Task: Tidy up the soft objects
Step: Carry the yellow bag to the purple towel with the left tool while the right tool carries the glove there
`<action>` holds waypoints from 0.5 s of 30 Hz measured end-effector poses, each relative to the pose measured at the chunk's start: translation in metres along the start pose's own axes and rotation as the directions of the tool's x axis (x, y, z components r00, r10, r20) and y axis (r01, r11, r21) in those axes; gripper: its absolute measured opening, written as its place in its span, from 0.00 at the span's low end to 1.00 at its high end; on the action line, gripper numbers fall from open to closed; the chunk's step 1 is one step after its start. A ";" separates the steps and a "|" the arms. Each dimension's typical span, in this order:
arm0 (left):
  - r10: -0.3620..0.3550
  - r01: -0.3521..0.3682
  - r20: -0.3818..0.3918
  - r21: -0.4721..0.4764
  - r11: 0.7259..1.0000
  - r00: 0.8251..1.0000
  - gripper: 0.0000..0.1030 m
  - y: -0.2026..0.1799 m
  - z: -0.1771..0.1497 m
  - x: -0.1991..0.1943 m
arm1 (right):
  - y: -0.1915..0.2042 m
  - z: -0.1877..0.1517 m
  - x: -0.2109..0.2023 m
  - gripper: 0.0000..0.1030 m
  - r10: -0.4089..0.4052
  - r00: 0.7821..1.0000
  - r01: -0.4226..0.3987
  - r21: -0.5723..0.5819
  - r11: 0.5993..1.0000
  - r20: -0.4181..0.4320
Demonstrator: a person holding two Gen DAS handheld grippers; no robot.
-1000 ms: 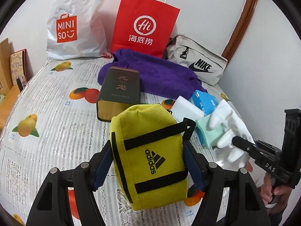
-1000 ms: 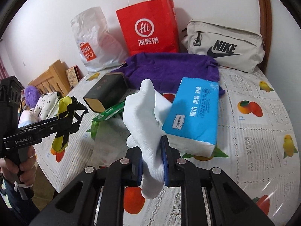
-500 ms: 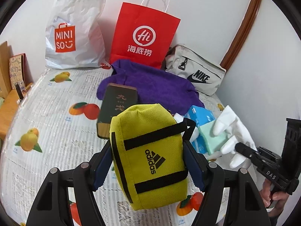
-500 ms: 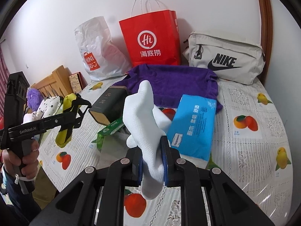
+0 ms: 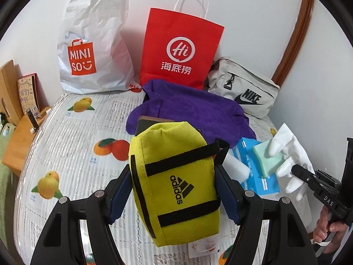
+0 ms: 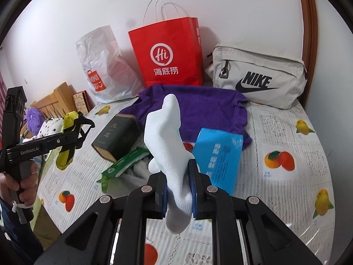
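Observation:
My left gripper (image 5: 175, 190) is shut on a yellow Adidas pouch (image 5: 174, 176), its blue pads pressing both sides, and holds it above the table. In the right wrist view the same pouch (image 6: 68, 119) hangs at the far left in that gripper (image 6: 72, 137). My right gripper (image 6: 178, 190) is shut on a white knitted glove (image 6: 164, 132) that stands up between its pads. The glove (image 5: 291, 152) also shows at the right edge of the left wrist view. A purple towel (image 6: 198, 108) lies spread at the back of the table.
A fruit-patterned cloth (image 5: 66, 145) covers the table. On it lie a blue tissue pack (image 6: 218, 154), a green packet (image 6: 125, 163) and a dark box (image 6: 117, 137). Against the wall stand a white Miniso bag (image 5: 92, 44), a red paper bag (image 5: 181, 50) and a grey Nike bag (image 5: 245, 90).
Both grippers have risen and drawn back from the table, each keeping its hold. In the left wrist view the yellow pouch now hides most of the dark box.

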State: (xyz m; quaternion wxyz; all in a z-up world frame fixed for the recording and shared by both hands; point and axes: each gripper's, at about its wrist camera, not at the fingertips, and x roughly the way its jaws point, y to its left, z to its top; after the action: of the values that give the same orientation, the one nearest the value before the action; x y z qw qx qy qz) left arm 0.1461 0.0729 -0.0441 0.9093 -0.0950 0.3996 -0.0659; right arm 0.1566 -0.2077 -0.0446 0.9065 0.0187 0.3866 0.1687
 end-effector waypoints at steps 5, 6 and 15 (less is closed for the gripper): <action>0.023 -0.023 -0.006 -0.012 1.000 1.000 0.69 0.003 0.017 0.012 | -0.010 0.019 0.013 0.16 -0.020 1.000 0.020 -0.001 1.000 0.002; 0.026 -0.026 -0.008 -0.012 1.000 1.000 0.69 0.003 0.020 0.015 | -0.012 0.024 0.016 0.16 -0.025 1.000 0.025 0.001 1.000 0.003; 0.054 -0.054 -0.016 -0.006 0.999 0.998 0.69 0.007 0.053 0.040 | -0.027 0.063 0.045 0.16 -0.044 0.999 0.044 0.005 0.999 0.011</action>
State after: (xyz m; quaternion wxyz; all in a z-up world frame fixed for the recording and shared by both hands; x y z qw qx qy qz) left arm 0.2120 0.0779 -0.0394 0.9072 -0.0867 0.4097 -0.0406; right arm 0.2383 -0.2126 -0.0358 0.9121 0.0134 0.3823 0.1478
